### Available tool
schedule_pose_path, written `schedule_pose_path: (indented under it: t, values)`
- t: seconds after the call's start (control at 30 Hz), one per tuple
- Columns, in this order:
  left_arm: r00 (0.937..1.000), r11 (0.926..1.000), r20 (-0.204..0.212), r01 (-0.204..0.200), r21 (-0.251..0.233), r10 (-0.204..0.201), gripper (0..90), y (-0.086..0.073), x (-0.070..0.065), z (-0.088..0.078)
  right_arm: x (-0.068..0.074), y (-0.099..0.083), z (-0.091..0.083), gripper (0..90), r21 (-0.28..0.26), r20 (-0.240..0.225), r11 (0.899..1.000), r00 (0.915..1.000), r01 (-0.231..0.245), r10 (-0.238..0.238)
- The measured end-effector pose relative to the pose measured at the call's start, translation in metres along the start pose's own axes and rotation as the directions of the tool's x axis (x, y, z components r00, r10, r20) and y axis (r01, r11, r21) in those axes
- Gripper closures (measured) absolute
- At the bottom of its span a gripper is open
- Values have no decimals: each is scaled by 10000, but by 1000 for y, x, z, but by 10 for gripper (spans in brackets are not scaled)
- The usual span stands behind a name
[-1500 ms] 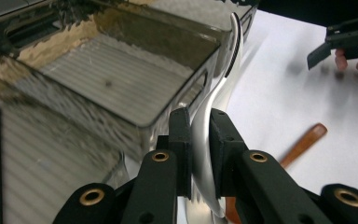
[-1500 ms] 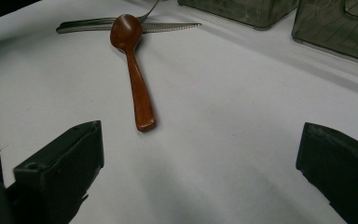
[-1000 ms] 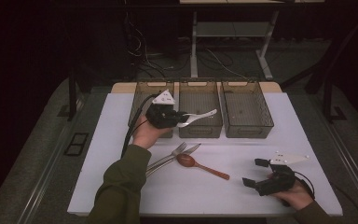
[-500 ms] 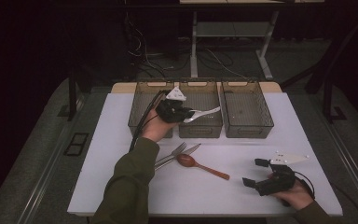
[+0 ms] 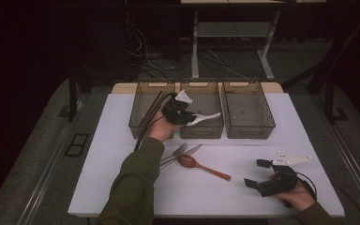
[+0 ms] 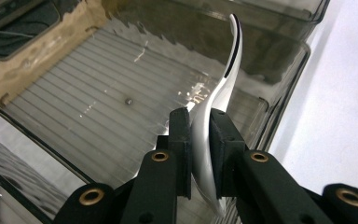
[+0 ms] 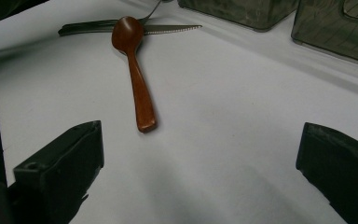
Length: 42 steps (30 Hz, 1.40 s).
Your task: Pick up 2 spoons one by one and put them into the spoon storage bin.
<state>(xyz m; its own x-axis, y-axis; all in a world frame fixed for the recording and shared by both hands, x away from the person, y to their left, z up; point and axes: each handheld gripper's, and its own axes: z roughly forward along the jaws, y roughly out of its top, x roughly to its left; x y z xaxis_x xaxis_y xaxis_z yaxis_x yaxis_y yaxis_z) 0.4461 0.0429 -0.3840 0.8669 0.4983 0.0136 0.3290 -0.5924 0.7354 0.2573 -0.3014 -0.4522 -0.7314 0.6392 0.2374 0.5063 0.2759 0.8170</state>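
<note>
Spoon [image 6: 223,88], white, clamped in left hand-held gripper [image 6: 200,140] above middle bin [image 5: 201,130].

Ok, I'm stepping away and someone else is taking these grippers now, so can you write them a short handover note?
Left gripper: jaws shut on a white curved spoon, held over the middle clear plastic bin; not released yet.
Right gripper: jaws open, holding nothing, resting near the front right of the white table.
Left clear bin: dark chopsticks already inside.
Right clear bin: looks bare.
Left to sort, lying together mid-table: brown wooden spoon, metal fork, serrated metal knife.
Next, probably: drop the white spoon in the middle bin, then fetch the rest.
</note>
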Motion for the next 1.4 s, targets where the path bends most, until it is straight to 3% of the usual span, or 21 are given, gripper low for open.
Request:
schedule_pose_path:
  t: [0.2, 0.5, 0.77, 0.9, 1.0, 1.2, 1.4]
  values:
    - [9998, 9999, 185, 48, 133, -50, 756, -2, -2, 6, 0, 0, 0, 6, 4, -6, 10000, 10000, 4, -4]
    - [9994, 9991, 297, 202, -386, -190, 625, -1, -3, 4, 0, 0, 0, 6, 3, 0, 10000, 10000, -7, 7]
    - [9943, 9896, 741, 846, -1165, -763, 485, -2, -9, -10, 0, 0, 0, 6, 25, 19, 10000, 10000, 22, -22]
    - [9923, 9858, 897, 977, -1368, -859, 440, -7, -14, -18, 0, 0, 0, 6, 12, 12, 10000, 10000, 11, -11]
    - [9938, 9876, 860, 822, -1337, -711, 405, -12, -20, -24, 0, 0, 0, 6, 26, 24, 10000, 10000, 18, -18]
    - [9910, 9849, 1118, 903, -1479, -740, 368, -25, -30, -37, 0, 0, 0, 6, 23, 19, 10000, 10000, 17, -17]
    - [9912, 9863, 1119, 861, -1405, -706, 336, -37, -41, -48, 0, 0, 0, 6, 34, 34, 10000, 10000, 26, -26]
